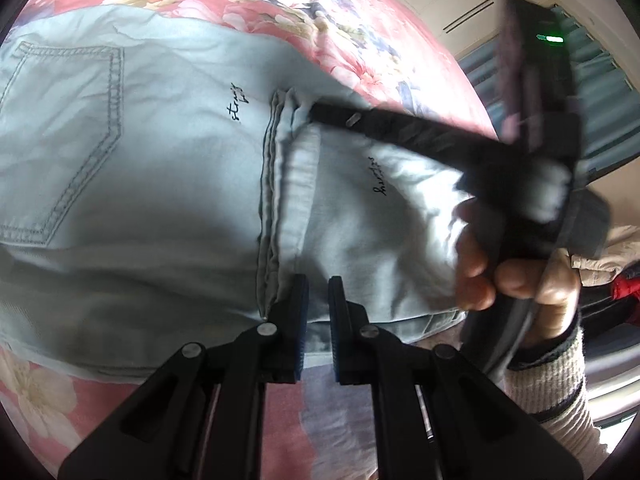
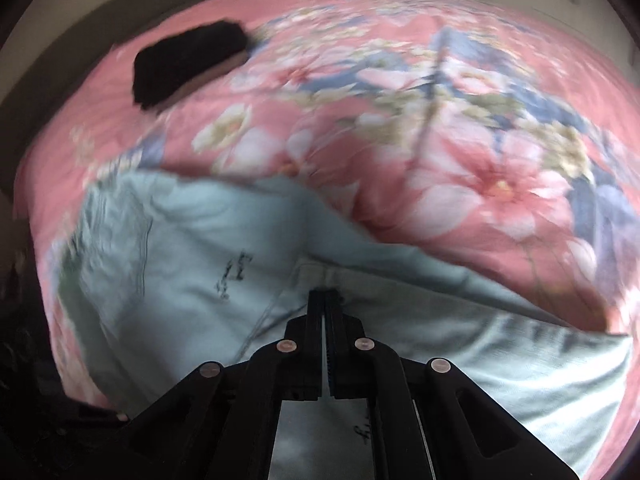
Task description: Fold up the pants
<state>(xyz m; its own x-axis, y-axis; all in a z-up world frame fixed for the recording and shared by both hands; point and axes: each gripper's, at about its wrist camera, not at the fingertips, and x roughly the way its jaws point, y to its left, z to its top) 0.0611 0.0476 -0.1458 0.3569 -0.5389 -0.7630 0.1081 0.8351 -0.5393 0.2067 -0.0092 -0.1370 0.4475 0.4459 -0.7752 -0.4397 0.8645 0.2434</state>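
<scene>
Pale blue-grey pants [image 1: 160, 184] lie on a pink floral bedspread [image 1: 304, 4], back pocket at the left, a folded-over leg end on the right. My left gripper [image 1: 319, 284] hovers at the near edge of the folded hem, jaws a little apart with nothing between them. My right gripper [image 1: 310, 112] reaches in from the right and pinches the far corner of the folded hem. In the right wrist view the right gripper [image 2: 324, 294] is shut on the pants' hem [image 2: 320, 272]; that view is blurred.
A black object [image 2: 188, 64] lies at the far left of the bed [image 2: 460, 128]. The bed's edge and curtains [image 1: 612, 92] are at the right. Clothes [image 1: 616, 272] are piled beyond the right hand.
</scene>
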